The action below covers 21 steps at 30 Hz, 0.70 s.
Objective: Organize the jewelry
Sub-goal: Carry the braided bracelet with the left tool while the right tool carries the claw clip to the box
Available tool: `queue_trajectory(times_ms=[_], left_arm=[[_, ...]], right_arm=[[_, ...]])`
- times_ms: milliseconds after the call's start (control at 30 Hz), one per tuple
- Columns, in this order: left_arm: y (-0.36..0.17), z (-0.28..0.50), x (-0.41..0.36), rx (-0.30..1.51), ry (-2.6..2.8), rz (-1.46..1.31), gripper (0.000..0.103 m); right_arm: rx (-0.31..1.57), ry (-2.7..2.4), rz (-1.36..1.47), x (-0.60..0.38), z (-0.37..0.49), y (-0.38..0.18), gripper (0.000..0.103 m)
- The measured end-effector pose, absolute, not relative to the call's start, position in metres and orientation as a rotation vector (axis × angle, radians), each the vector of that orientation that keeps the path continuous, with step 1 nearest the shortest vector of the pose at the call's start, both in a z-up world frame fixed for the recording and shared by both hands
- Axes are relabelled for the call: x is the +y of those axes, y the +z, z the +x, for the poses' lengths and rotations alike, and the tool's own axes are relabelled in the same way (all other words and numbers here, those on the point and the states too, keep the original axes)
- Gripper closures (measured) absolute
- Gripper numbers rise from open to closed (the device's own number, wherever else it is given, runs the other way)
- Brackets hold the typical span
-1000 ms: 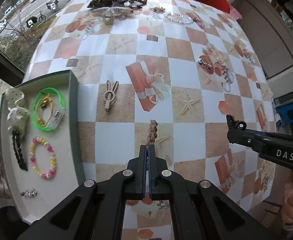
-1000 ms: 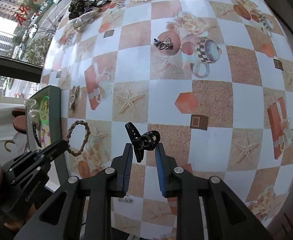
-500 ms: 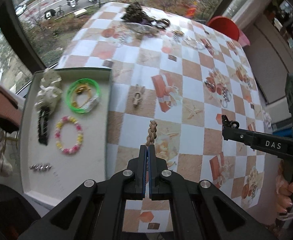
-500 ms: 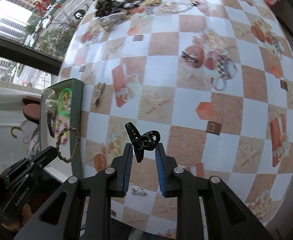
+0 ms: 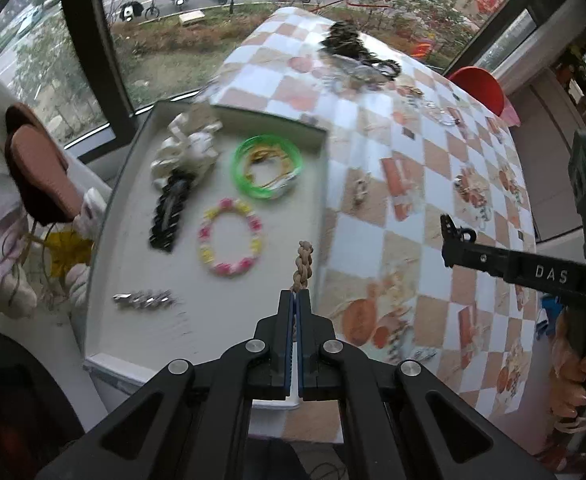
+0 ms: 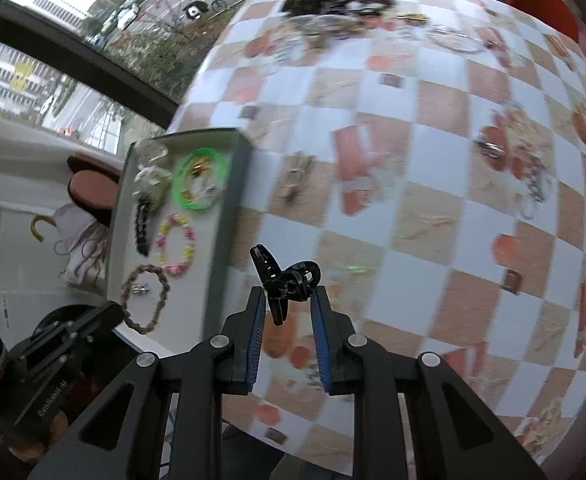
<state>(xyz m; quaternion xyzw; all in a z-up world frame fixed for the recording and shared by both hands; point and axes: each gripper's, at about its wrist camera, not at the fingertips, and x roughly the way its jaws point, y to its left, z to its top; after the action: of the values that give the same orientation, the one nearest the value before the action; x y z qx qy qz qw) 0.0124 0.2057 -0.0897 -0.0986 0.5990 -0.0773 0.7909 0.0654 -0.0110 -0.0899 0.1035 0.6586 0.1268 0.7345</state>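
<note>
Checkered worktop (image 6: 433,152) beside street-facing window (image 5: 85,40); tray (image 5: 229,114) at its edge. Left gripper (image 5: 295,300) clamps braided band (image 5: 302,266); right gripper (image 6: 287,304) clamps black hair clip (image 6: 283,280).

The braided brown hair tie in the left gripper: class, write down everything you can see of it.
The braided hair tie is a tan-brown loop that looks like plaited cord or faux leather. The left gripper, fingers pressed together, pinches its lower end, so it stands up edge-on in the left wrist view and shows as an open ring in the right wrist view. It hangs in the air above the tray, close to its table-side edge, touching nothing but the fingers.
</note>
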Motion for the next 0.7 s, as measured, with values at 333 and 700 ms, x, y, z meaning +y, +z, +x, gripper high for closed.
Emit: queue_trajectory(times_ms=[333, 700], left_arm=[[-0.128, 0.007, 0.261, 1.352, -0.156, -0.265, 0.098], [-0.167, 0.003, 0.287, 1.408, -0.116, -0.221, 0.098]], right_arm=[[1.479, 0.354, 0.154, 0.081, 0.082, -0.109, 0.078], [1.539, 0.369, 0.097, 0.138, 0.095, -0.147, 0.078]])
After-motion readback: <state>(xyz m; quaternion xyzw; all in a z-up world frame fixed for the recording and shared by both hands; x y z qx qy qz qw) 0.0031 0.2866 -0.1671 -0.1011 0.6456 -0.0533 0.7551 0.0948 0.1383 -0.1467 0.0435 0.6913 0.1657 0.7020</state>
